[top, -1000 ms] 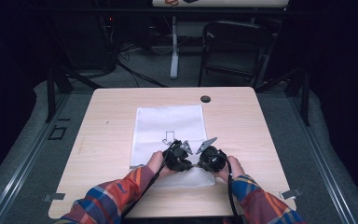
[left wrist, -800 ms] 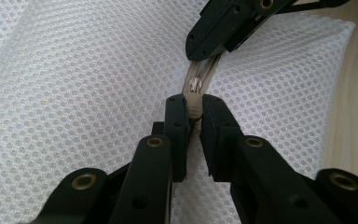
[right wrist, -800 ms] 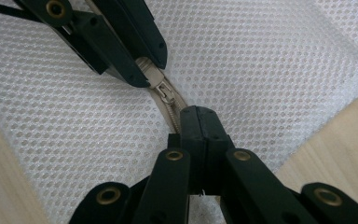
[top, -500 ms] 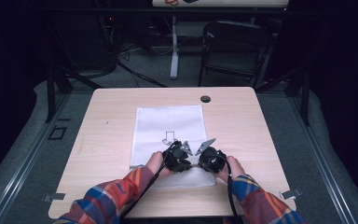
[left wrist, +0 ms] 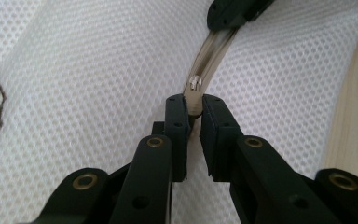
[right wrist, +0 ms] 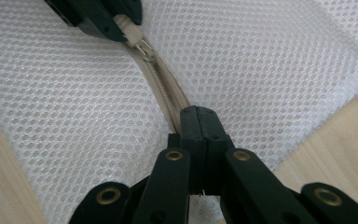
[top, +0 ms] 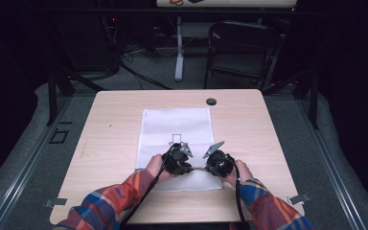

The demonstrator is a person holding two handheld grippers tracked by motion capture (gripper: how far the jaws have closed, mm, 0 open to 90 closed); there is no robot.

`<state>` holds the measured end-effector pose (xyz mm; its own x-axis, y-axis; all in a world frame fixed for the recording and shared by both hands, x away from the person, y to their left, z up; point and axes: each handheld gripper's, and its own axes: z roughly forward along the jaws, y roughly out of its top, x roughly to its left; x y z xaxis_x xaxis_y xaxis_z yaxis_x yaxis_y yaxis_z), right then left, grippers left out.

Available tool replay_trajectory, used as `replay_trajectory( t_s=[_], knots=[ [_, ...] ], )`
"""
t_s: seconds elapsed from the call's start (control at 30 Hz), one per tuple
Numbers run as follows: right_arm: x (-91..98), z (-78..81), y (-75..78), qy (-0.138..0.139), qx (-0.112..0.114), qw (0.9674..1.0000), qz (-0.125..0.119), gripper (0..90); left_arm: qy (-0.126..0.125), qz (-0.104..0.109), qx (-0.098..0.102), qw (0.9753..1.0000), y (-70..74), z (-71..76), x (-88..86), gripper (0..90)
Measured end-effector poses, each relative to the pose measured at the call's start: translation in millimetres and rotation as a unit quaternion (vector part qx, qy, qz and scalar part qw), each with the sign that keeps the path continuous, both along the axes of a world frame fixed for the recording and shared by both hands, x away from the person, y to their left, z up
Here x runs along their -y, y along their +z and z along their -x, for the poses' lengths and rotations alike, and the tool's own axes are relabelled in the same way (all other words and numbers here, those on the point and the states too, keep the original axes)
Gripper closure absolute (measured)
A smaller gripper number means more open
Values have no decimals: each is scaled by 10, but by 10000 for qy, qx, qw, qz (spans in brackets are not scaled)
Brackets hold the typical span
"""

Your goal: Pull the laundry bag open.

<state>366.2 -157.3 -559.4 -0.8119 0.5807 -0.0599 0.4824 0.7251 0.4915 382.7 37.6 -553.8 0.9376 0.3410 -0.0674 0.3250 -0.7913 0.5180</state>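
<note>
White mesh bag [top: 177,125] zip: no movement since a second ago.
Left gripper [left wrist: 193,109] jaws clamp zipper pull [left wrist: 194,85]; right gripper [right wrist: 199,122] jaws pinch zipper tape [right wrist: 165,88] at 6 o'clock bench [top: 110,143] edge; not unzipped yet.

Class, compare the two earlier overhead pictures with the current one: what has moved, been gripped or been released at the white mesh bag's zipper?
Nothing visibly changed. The left gripper stays clamped on the beige zipper of the white mesh bag, and the right gripper stays shut on the zipper farther along. Both hands rest at the bag's near edge on the light wooden table.
</note>
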Motion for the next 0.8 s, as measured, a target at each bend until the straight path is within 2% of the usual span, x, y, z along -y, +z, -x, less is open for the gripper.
replay_trajectory(
  t_s=[0.17, 0.37, 0.47, 0.63, 0.8],
  knots=[
    [-15, 0, 8, 10, -14, 10000, 63, 900, -6, 50, -34, 10000, 3, 15, -24, 813],
    [-8, -2, 6, 15, -17, 10000, 35, 900, -21, 10, -66, 10000, 16, 27, -43, 813],
    [-5, -2, 2, 4, -23, 10000, 1, 900, -30, 34, 22, 10000, 24, 47, -59, 813],
    [-4, -1, 6, 20, -20, 10000, 31, 900, 24, 38, 3, 10000, 35, 52, -80, 813],
    [2, -3, -3, 22, -16, 10000, -44, 900, 25, 25, -1, 10000, 42, 62, -96, 813]
  ],
)
